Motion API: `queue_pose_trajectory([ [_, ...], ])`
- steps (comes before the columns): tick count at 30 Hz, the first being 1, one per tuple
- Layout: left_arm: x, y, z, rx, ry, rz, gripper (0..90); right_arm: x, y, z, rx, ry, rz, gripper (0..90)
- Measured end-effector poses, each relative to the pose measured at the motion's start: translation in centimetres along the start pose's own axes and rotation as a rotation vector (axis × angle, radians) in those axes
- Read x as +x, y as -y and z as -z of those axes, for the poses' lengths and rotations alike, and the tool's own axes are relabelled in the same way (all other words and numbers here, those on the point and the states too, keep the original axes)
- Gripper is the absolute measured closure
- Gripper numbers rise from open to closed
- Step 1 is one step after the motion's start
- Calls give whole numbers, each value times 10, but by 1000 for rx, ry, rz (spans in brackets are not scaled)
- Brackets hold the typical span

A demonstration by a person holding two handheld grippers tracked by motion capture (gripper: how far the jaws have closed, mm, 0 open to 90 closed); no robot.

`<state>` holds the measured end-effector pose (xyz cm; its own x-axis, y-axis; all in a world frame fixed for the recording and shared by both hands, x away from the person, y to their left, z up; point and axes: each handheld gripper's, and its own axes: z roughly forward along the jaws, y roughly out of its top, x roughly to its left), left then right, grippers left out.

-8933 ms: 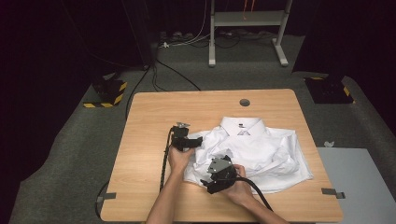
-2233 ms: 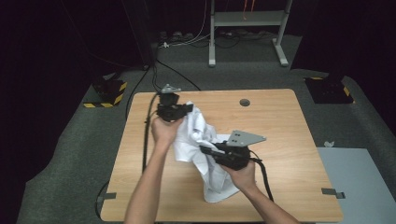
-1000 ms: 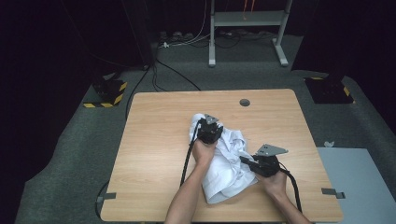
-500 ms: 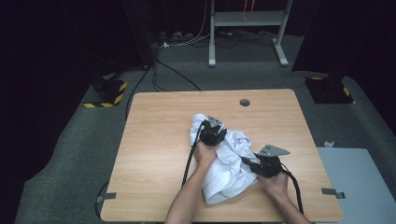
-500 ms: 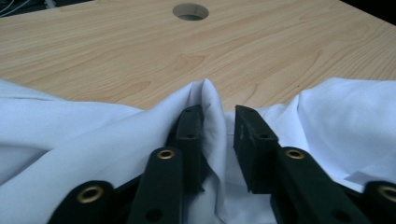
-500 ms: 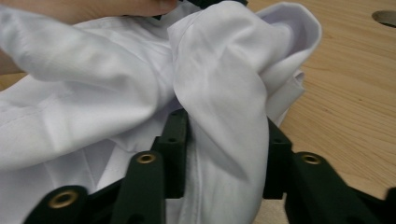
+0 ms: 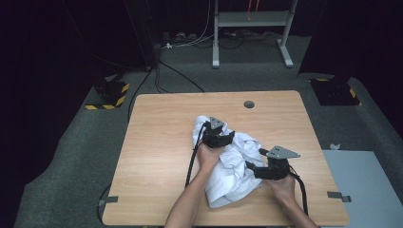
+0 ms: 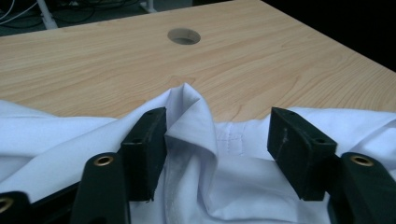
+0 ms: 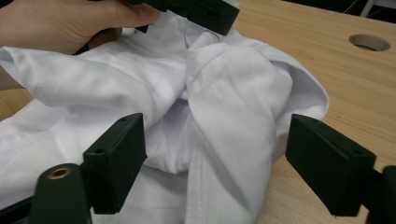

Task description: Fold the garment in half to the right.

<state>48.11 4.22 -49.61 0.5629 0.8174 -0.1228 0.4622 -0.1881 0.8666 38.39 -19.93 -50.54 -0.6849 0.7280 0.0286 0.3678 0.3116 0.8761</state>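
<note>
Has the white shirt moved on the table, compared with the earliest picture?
Yes. The white shirt, then spread flat near the table's right edge, now lies bunched nearer the middle, just below the round hole in the table. Both grippers' jaws have just been opening around its folds.

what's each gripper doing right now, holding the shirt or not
Left gripper: open, just released, white shirt fold between.
Right gripper: open, just released, shirt between.

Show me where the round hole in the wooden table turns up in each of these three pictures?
High view: the round hole sits near the table's far edge, beyond the white shirt.
Left gripper view: the hole is at top centre, past the shirt lying between the jaws.
Right gripper view: it is at the upper right, beyond the shirt.
Shared landmark: the crumpled white shirt.
</note>
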Motion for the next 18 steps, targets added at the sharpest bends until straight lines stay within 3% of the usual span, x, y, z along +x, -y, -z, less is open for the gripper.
queue_pose_trajectory([
  [10, 5, -9, 23, -18, -2, 12, 259, 16, -15, 8, -45, -10, 61, 124],
  [13, 11, -8, 36, -20, -26, 25, 249, 26, -23, 8, -52, -20, 103, 117],
  [18, 20, -4, 51, -16, -63, 52, 233, 36, -29, 5, -49, -32, 134, 108],
])
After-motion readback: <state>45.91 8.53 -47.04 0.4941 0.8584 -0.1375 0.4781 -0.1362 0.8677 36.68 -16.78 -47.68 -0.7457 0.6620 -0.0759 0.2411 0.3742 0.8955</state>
